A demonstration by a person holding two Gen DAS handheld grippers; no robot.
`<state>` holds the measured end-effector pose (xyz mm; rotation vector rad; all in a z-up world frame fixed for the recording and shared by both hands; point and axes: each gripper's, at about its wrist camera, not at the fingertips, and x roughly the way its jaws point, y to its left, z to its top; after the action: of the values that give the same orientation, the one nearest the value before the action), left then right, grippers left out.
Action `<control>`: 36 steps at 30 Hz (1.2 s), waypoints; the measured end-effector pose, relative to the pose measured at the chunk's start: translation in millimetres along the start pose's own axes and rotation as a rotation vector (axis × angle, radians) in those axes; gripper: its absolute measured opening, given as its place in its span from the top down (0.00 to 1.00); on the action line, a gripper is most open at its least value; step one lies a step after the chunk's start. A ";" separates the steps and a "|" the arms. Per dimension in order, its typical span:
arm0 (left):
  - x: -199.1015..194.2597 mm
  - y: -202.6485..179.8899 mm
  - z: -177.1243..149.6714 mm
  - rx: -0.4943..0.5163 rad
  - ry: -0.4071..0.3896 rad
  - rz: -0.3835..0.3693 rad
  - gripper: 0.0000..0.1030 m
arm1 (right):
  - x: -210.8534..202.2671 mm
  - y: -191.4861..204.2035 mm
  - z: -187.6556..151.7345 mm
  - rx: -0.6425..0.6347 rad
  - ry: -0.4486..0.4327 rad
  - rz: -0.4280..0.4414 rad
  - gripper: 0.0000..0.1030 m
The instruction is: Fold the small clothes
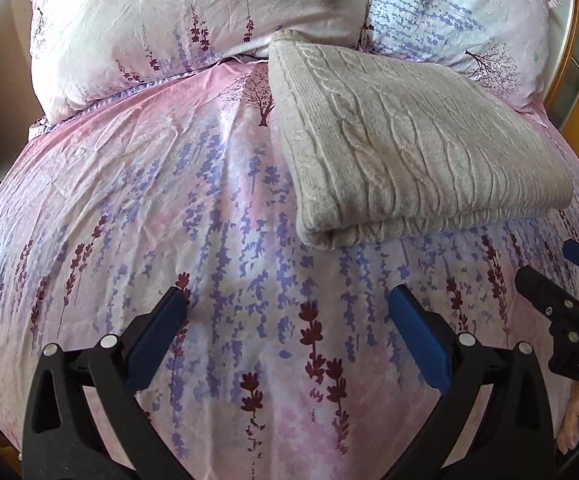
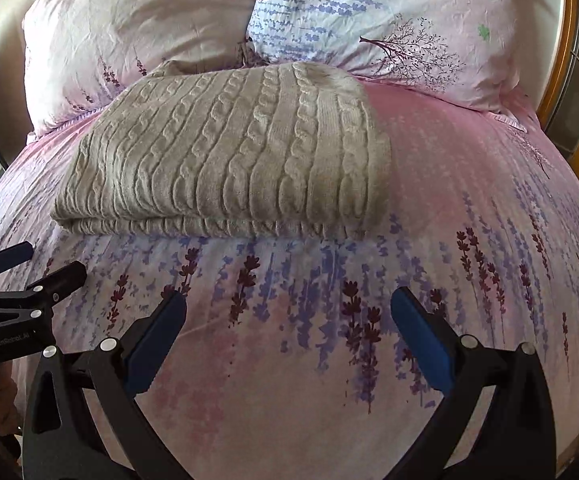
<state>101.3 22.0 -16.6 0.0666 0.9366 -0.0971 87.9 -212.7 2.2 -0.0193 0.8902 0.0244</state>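
A beige cable-knit sweater (image 2: pixel 225 152) lies folded in a neat rectangle on the bed (image 2: pixel 449 184), its far edge just touching two flowered pillows (image 2: pixel 389 28) at the head. The left gripper (image 1: pixel 287 312) hangs above the bare bedspread short of the sweater's near fold, fingers (image 1: pixel 157 332) spread wide, holding nothing. The right gripper (image 2: pixel 287 312) hangs likewise just beside it, fingers (image 2: pixel 421 336) also spread and empty.
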 end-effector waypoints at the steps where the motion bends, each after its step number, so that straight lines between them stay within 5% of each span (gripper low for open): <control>1: 0.1 0.2 0.3 -0.002 -0.001 -0.001 0.02 | 1.3 0.3 -0.6 -0.003 0.009 -0.011 0.01; 36: -1.2 0.2 -4.9 -0.016 -0.047 0.009 0.02 | 4.8 -3.0 -4.7 0.006 0.027 -0.013 0.01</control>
<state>96.7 22.8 -18.5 0.0536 0.8897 -0.0831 87.3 -215.8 -4.5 -0.0200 0.9176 0.0094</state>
